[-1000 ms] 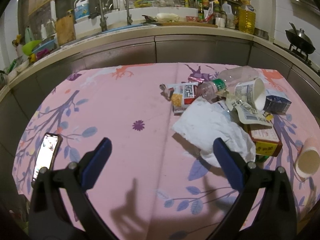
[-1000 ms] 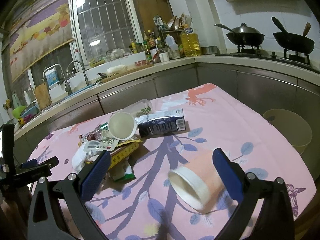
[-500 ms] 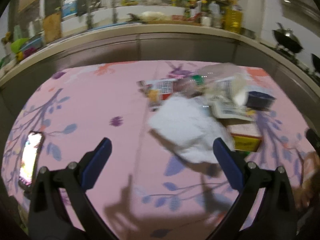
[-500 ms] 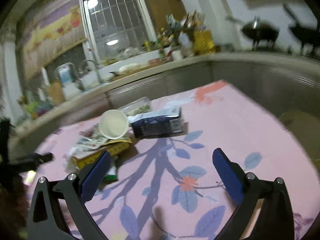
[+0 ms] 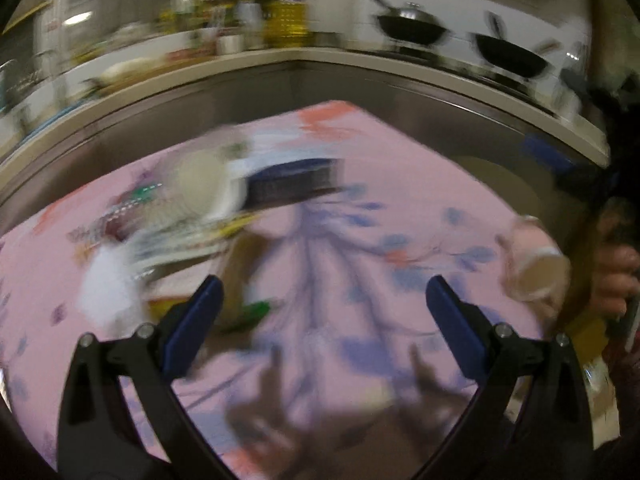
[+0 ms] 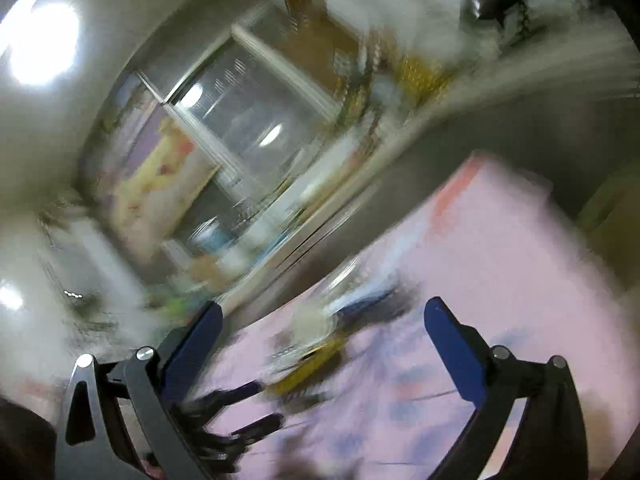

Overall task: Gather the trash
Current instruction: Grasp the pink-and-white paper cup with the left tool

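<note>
Here, through heavy blur, both the left gripper (image 5: pixel 320 304) and the right gripper (image 6: pixel 320 326) hang spread and empty above the pink counter (image 5: pixel 400 168), the trash pile (image 5: pixel 192 216) at left, a paper cup (image 5: pixel 536 264) at right.

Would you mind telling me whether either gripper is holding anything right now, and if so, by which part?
Neither holds anything: the left gripper and right gripper both stand open with nothing between their fingers. The pink paper cup lies ungripped on the table.
</note>
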Available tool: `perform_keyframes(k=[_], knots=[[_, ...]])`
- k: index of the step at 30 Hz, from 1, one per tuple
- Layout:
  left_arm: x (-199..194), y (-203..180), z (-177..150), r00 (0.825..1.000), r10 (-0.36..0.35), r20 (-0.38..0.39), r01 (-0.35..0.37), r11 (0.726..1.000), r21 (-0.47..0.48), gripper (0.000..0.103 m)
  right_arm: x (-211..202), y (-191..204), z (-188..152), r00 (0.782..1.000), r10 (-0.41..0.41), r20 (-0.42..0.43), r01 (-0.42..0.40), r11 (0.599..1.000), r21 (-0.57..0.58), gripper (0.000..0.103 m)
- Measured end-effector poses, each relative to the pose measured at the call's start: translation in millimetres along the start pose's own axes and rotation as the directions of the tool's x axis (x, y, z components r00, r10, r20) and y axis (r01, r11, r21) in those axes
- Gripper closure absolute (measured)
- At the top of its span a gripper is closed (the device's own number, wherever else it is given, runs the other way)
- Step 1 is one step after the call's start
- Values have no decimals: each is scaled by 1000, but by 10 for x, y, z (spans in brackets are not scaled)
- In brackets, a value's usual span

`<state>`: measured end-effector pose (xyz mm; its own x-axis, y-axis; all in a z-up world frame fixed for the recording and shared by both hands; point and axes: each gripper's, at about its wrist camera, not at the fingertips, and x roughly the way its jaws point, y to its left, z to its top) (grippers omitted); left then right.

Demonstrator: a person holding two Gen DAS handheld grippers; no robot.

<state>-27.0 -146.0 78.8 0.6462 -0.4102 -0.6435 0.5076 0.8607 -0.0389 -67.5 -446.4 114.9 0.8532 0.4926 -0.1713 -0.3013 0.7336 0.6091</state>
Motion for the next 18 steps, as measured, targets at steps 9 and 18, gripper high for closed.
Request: perform_keyframes(k=[9,18], knots=[[890,-1498,80,944,-274,-182,315,914,257,41,-717,-1016,-822,961,-271,-61,277,921,273,58],[1096,-1496,93,956,-234,-178,271,936,224,97,-435,-1030,-871,970,-226,-90,242,933,268,58]])
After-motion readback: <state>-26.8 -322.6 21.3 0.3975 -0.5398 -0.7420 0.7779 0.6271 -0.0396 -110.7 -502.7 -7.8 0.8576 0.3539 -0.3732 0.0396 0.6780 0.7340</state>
